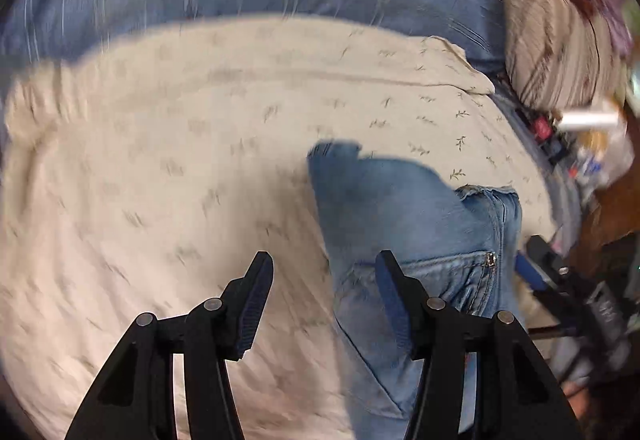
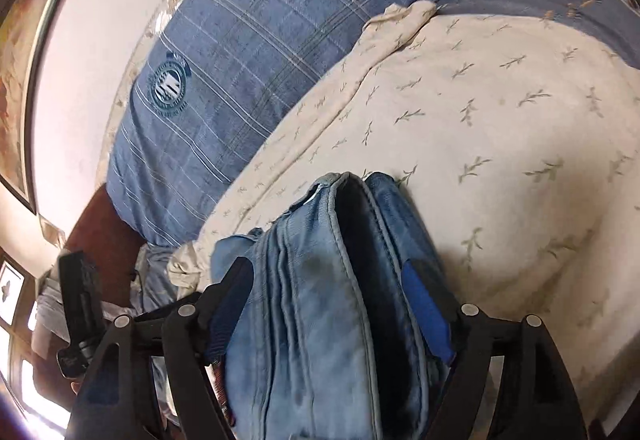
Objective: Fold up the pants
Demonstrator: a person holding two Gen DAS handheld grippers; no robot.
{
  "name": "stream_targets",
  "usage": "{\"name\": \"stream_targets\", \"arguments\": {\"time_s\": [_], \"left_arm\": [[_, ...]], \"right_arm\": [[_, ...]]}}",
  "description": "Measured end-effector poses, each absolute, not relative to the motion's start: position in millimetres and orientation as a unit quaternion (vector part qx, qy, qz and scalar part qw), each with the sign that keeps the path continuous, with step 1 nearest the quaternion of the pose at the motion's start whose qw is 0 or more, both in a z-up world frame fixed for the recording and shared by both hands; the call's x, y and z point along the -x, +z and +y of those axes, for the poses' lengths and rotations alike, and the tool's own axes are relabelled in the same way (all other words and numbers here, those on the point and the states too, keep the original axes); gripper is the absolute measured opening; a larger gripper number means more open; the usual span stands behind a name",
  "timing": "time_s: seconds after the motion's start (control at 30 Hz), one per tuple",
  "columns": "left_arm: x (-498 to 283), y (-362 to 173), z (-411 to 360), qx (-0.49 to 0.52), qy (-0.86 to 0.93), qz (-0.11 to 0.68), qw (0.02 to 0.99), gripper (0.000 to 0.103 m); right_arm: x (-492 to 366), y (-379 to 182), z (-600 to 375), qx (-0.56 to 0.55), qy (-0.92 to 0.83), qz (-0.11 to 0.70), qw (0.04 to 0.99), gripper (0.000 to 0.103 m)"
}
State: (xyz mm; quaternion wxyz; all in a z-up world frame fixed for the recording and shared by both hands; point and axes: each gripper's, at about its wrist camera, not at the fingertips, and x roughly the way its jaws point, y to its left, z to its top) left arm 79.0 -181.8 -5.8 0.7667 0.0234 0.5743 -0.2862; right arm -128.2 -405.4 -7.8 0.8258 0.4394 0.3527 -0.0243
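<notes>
Left gripper: jaws apart, empty, over cream leaf-print sheet. Pants: blue denim, bunched on sheet, right of it. Right gripper: clamped on pants' stacked folds. Blue plaid pillow behind; bedside clutter far right.

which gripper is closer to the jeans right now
Right. The right gripper has its fingers on either side of the folded jeans; the left gripper is open beside them, over the cream sheet.

Faded blue jeans, folded into thick layers, on the bedspread.
</notes>
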Motion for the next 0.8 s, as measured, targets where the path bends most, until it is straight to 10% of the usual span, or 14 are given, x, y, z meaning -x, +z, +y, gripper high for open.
{"name": "stream_targets", "arguments": {"time_s": [0.07,0.13,0.27,0.53,0.8], "left_arm": [[-84.8,-19.8,-178.6,0.011,-0.293,0.602,0.743,0.052],[-84.3,-17.3,-182.6,0.015,-0.298,0.602,0.741,0.044],[-82.6,1.3,-198.8,0.021,-0.333,0.592,0.734,0.038],[-65.5,-26.3,-230.1,-0.049,-0.288,0.565,0.772,0.058],[-73.7,-8.3,-198.6,0.029,-0.286,0.575,0.766,0.053]], "right_arm": [[118.5,-9.8,-398.6,-0.413,-0.017,0.356,0.838,0.067],[105.9,-4.7,-388.8,-0.377,0.013,0.364,0.851,0.006],[103.7,32.7,-391.6,-0.340,0.030,0.325,0.882,0.005],[97.5,-26.5,-417.1,-0.320,-0.029,0.412,0.853,0.008],[117.3,-3.8,-441.4,-0.421,0.013,0.325,0.847,0.060]]}}
